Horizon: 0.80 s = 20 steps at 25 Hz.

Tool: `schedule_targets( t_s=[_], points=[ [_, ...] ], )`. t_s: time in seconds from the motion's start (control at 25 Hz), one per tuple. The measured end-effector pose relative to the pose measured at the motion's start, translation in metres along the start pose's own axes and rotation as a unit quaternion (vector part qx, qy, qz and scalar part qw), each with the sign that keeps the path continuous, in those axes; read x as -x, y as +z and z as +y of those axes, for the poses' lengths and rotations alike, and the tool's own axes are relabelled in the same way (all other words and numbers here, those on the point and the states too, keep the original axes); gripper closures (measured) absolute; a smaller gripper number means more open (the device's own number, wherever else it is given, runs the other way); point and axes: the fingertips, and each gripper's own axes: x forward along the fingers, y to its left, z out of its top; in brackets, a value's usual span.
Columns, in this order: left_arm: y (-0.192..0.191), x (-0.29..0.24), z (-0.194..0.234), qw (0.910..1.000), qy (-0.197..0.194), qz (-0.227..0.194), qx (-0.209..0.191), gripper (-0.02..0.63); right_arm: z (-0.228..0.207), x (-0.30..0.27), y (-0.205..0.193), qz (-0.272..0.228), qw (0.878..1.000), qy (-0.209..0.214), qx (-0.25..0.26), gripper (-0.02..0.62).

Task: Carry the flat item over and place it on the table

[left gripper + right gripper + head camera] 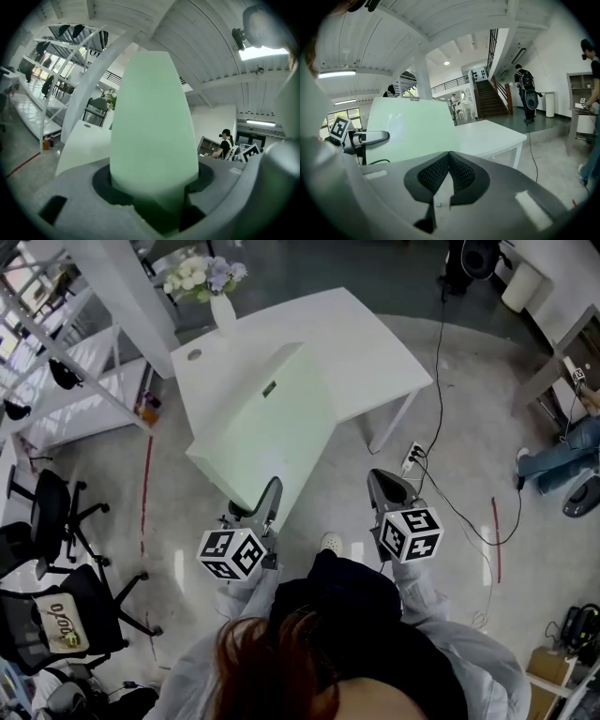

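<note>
Head view: white table (375,343), glossy flr (178,493)

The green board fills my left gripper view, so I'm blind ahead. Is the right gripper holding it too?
Observer: No. The right gripper is shut on nothing, away from the board; only the left gripper clamps its near edge.
Operator: How does it sit against the table?
Observer: In the head view its far end overlaps the near corner of the table; contact I cannot tell.
Operator: Floor hazards?
Observer: A power strip and cable lie beside one table leg, to the right.
</note>
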Motion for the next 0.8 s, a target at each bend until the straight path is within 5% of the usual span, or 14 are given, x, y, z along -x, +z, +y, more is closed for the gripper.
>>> schedule_targets(
  t_s=[0.48, 0.8],
  points=[
    [0.018, -0.096, 0.009, 0.9993, 0.014, -0.019, 0.03, 0.341, -0.064, -0.065, 0.041, -0.007, 1.0, 0.029, -0.008, 0.583],
    [0.01, -0.111, -0.004, 0.9995, 0.016, -0.005, 0.027, 0.341, -0.082, -0.07, 0.045, -0.003, 0.999, 0.033, -0.024, 0.583]
  ],
)
